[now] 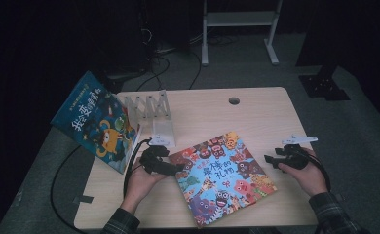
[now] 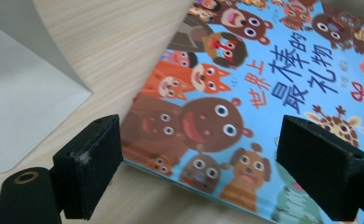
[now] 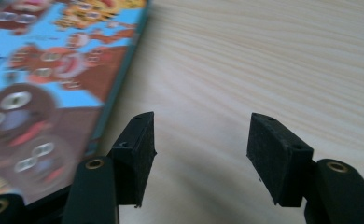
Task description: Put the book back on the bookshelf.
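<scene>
A picture book with cartoon animals on a blue cover (image 1: 222, 176) lies flat on the wooden table (image 1: 256, 112), turned at an angle. My left gripper (image 1: 178, 168) is open at the book's left edge, and in the left gripper view its jaws straddle the cover (image 2: 208, 121) near that edge. My right gripper (image 1: 271, 159) is open just right of the book, low over bare wood; the book's right edge (image 3: 54, 79) lies beside its left jaw. A second, dark blue picture book (image 1: 98, 122) leans tilted against a white slotted book stand (image 1: 151, 109) at the table's left.
The white stand's flat base (image 2: 17, 102) lies left of my left gripper. A round cable hole (image 1: 234, 101) sits near the table's far edge. Black cables (image 1: 61, 195) trail off the left side. A white frame (image 1: 239, 29) stands on the floor beyond.
</scene>
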Available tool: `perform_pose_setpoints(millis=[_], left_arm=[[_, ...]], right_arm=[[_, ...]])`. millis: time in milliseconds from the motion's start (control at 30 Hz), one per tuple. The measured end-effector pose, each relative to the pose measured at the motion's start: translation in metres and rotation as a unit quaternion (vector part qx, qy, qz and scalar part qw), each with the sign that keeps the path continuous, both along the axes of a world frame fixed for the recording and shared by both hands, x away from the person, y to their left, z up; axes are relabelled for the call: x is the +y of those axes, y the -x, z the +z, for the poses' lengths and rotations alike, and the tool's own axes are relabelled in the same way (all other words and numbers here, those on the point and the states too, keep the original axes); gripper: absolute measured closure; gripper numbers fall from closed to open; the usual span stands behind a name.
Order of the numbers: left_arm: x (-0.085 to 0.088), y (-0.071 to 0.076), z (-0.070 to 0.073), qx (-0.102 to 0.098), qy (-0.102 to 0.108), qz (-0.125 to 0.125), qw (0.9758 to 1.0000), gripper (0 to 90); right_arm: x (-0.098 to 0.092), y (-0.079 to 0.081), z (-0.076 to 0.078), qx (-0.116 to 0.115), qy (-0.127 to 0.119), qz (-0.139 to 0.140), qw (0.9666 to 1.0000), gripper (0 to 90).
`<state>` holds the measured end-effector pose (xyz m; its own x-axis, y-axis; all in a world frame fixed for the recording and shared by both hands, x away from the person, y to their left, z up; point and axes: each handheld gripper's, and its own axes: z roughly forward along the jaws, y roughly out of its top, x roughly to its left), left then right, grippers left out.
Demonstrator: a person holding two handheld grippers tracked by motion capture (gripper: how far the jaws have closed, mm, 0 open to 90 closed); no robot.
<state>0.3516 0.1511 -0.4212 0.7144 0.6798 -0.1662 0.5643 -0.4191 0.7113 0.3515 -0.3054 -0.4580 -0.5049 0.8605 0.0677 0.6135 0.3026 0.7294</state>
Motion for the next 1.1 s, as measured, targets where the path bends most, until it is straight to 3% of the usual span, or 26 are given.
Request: perform_pose_setpoints(millis=[200,300,367,533,667,900,1100], left_arm=[[0.009,-0.011,-0.005,-0.010,0.017,-0.002,0.9998,18.2],[0.011,-0.017,-0.008,-0.006,0.027,-0.001,0.9996,21.8],[0.011,-0.020,-0.010,-0.002,0.010,-0.006,0.9999,22.8],[0.011,-0.030,-0.015,0.002,0.000,-0.005,1.0000,26.7],[0.014,-0.038,-0.021,0.020,0.003,0.000,0.9998,29.9],[0.011,-0.039,-0.026,0.045,0.010,-0.022,0.9987,41.1],[0.011,-0.038,-0.025,0.044,0.007,-0.020,0.9988,43.9]], right_arm=[[-0.002,0.032,0.007,-0.002,-0.016,0.026,0.9995,40.5],[-0.005,0.046,0.009,0.001,-0.023,0.032,0.9992,40.6],[-0.007,0.055,0.009,0.002,-0.022,0.036,0.9991,40.6],[-0.009,0.073,0.006,0.013,-0.026,0.047,0.9985,40.4],[-0.008,0.081,0.005,0.015,-0.029,0.054,0.9980,40.2],[-0.010,0.091,0.005,0.015,-0.030,0.060,0.9976,39.9],[-0.011,0.094,0.005,0.013,-0.025,0.065,0.9975,39.9]])
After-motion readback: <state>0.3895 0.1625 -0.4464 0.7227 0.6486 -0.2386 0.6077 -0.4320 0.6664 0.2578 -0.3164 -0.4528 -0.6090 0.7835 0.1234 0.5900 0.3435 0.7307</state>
